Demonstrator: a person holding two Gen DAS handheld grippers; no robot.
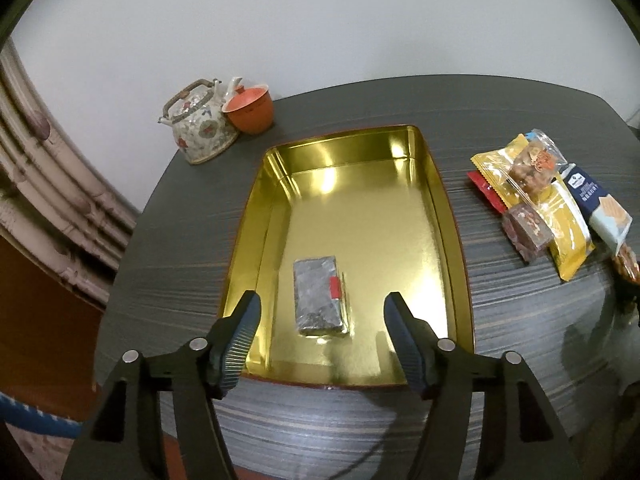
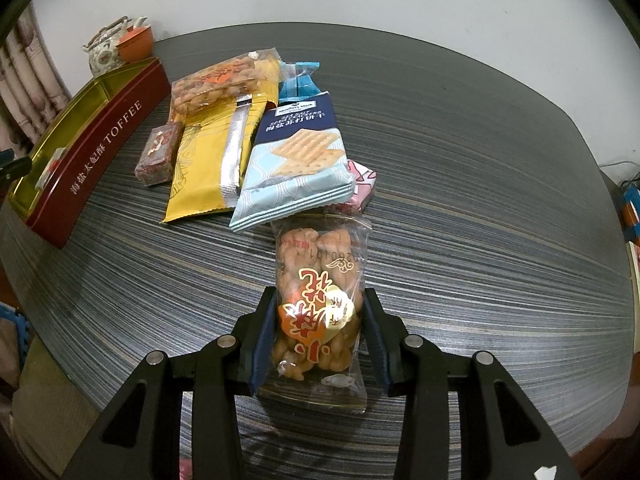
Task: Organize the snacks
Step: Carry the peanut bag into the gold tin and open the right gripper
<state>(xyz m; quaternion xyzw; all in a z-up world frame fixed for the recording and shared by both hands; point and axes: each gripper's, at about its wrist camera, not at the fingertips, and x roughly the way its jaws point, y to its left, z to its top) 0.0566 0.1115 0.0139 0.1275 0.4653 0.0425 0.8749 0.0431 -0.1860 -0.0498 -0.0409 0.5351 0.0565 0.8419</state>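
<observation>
A gold-lined tin (image 1: 360, 152) with red outer walls (image 2: 104, 152) sits open on the striped table. Inside it, near the front, lies a grey foil-wrapped bar (image 1: 316, 292) with a red tab. My left gripper (image 1: 322, 300) hovers above that bar, open, its fingers well clear on either side. My right gripper (image 2: 320, 300) is shut on a clear bag of fried dough twists (image 2: 318, 264), low over the table. The bag's far end touches a blue cracker pack (image 2: 296, 160).
Right of the tin lies a snack pile: a yellow pack (image 2: 204, 168), a peanut bag (image 2: 216, 84), a small brown block (image 2: 158, 156) and a pink wrapper (image 2: 362, 184). A floral teapot (image 1: 200, 128) and an orange lidded cup (image 1: 250, 110) stand at the far left corner.
</observation>
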